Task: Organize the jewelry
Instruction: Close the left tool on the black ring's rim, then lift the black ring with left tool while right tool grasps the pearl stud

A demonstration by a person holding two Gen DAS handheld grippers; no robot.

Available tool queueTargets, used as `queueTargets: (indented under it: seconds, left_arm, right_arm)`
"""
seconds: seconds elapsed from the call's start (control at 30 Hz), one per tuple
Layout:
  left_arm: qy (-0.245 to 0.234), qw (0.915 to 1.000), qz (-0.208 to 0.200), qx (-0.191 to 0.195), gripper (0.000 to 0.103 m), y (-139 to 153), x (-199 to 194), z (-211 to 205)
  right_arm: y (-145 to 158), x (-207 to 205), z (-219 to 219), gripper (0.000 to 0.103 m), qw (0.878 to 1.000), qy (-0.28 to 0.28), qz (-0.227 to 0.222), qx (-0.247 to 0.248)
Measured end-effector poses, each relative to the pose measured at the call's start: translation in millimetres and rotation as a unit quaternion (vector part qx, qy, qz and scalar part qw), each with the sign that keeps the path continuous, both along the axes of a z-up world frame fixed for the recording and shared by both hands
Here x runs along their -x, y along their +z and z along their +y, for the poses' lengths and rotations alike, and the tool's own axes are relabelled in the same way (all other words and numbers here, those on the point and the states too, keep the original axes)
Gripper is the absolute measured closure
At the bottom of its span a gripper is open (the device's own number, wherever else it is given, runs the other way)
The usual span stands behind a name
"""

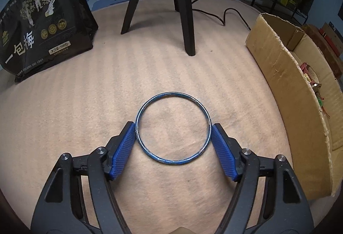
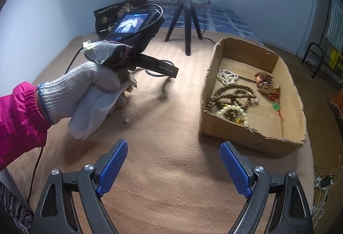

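A thin blue bangle lies between the blue pads of my left gripper; both pads touch its sides, just above the beige cloth. The cardboard box stands to its right. In the right wrist view the box holds bead necklaces, a watch and a green pendant. My right gripper is open and empty, left of the box's near corner. A small white pearl lies on the cloth by the gloved left hand.
A black tripod stands at the back middle with a cable behind it. A black printed bag stands at the back left. A bright lamp glares over the tripod in the right wrist view.
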State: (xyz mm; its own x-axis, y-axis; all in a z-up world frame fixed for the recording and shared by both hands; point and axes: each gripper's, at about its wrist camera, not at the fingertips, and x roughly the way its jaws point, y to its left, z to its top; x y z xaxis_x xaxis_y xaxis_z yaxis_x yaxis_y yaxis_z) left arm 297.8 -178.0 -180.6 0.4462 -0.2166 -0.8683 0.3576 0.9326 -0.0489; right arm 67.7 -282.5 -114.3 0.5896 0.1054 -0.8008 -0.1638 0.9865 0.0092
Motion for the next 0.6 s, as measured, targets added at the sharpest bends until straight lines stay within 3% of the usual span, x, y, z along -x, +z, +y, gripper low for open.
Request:
queueTargets:
  seconds: [0.3, 0.47, 0.6]
  left_arm:
    - [0.003, 1.0, 0.001, 0.003, 0.029, 5, 20, 37]
    - [0.009, 0.9999, 0.002, 0.004, 0.029, 7, 47, 69]
    - [0.002, 1.0, -0.001, 0.004, 0.029, 8, 72, 90]
  right_arm:
    - [-11, -13, 16, 0.015, 1.0, 0.019, 0.012, -0.016]
    - [-21, -24, 29, 0.039, 0.997, 0.049, 0.034, -0.05]
    - [-31, -32, 43, 0.045, 0.996, 0.066, 0.041, -0.05]
